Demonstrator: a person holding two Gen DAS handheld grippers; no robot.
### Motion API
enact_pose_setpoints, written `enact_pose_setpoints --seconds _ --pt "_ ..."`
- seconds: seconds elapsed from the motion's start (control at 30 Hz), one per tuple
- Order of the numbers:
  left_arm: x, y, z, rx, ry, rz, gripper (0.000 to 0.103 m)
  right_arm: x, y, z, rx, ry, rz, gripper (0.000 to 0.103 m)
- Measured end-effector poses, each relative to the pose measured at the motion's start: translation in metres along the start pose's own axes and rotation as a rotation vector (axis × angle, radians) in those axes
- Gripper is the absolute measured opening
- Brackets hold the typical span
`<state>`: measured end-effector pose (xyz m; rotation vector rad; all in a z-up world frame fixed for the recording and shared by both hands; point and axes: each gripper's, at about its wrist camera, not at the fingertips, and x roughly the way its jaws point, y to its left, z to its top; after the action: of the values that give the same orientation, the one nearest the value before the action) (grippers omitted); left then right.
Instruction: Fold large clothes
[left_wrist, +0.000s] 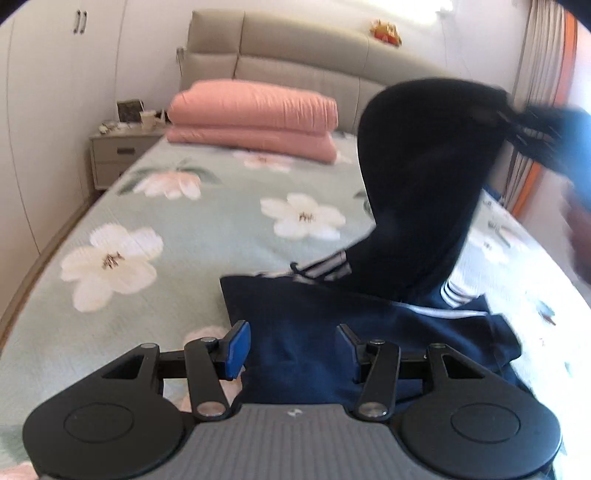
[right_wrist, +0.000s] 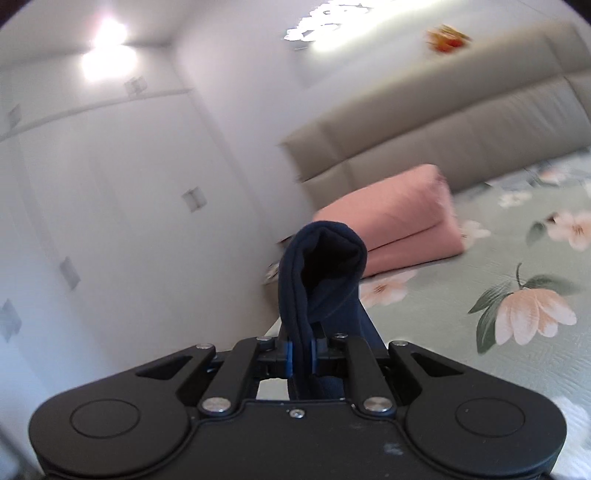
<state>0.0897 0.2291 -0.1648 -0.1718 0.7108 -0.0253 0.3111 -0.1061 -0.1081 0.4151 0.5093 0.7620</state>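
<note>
The right tongs (right_wrist: 300, 354) are pinching a sleeve (right_wrist: 325, 273) of the navy top (left_wrist: 332, 332), lifting it off the bed (left_wrist: 184, 229) for folding inward; the left tongs (left_wrist: 295, 347) are hovering half-wide, gripping nothing.

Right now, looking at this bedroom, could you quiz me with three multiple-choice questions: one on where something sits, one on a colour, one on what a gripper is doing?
1. Where is the pink quilt?
A. On the nightstand
B. On the bed by the headboard
C. On the floor

2. What colour is the garment?
A. Navy with white stripes
B. Red
C. Plain grey

3. What is the right gripper doing?
A. Hanging open and empty
B. Pressing on the quilt
C. Pinching a fold of the garment

Answers: 1 B, the quilt lies folded on the bed just before the headboard. 2 A, dark blue cloth with white stripes shows. 3 C, navy cloth is clamped between its blue pads; the left gripper is open above the garment.
</note>
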Motion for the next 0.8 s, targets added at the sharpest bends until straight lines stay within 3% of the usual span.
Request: enact_pose_setpoints --seconds 0.07,0.1,0.13,0.17,0.2,0.3,0.37,0.5,0.63,0.67,0.7,0.73,0.77,0.8 --pt "-0.018 -0.002 0.002 -0.003 -0.015 -0.002 0.056 -0.034 0.036 -0.022 -0.076 0.091 0.035 0.022" --pt "-0.025 -0.002 0.002 -0.003 -0.016 -0.002 0.058 -0.049 0.053 -0.036 -0.118 0.139 0.04 0.035" --pt "-0.031 -0.003 0.002 0.0 -0.014 0.001 0.06 -0.062 0.067 -0.053 -0.156 0.2 0.044 0.052" --pt "-0.036 -0.003 0.001 0.004 -0.012 0.003 0.062 -0.073 0.077 -0.07 -0.177 0.274 0.05 0.091" --pt "-0.042 -0.003 -0.001 0.008 -0.008 0.004 0.064 -0.085 0.084 -0.089 -0.183 0.335 0.058 0.096" --pt "-0.052 -0.002 -0.009 0.014 0.024 -0.001 0.064 -0.112 0.083 -0.137 -0.071 0.499 0.037 0.096" --pt "-0.053 0.0 -0.018 0.011 0.053 -0.018 0.065 -0.121 0.069 -0.163 0.045 0.536 -0.027 0.096" --pt "-0.031 -0.003 -0.031 -0.049 0.112 -0.095 0.065 -0.116 0.026 -0.214 0.352 0.5 -0.157 0.096" --pt "0.004 -0.026 -0.032 -0.054 0.099 -0.193 0.064 -0.089 0.007 -0.231 0.48 0.408 -0.261 0.087" --pt "0.013 -0.034 -0.032 -0.038 0.089 -0.221 0.063 -0.081 0.005 -0.228 0.475 0.368 -0.268 0.075" --pt "0.025 -0.042 -0.032 -0.02 0.084 -0.242 0.057 -0.075 0.009 -0.224 0.449 0.337 -0.291 0.056" --pt "0.04 -0.047 -0.034 -0.02 0.097 -0.256 0.05 -0.067 0.014 -0.221 0.414 0.326 -0.326 0.047" --pt "0.053 -0.049 -0.037 -0.029 0.12 -0.272 0.035 -0.058 0.017 -0.219 0.378 0.323 -0.348 0.034" --pt "0.069 -0.05 -0.042 -0.039 0.156 -0.28 0.022 -0.05 0.019 -0.218 0.342 0.324 -0.365 0.028"
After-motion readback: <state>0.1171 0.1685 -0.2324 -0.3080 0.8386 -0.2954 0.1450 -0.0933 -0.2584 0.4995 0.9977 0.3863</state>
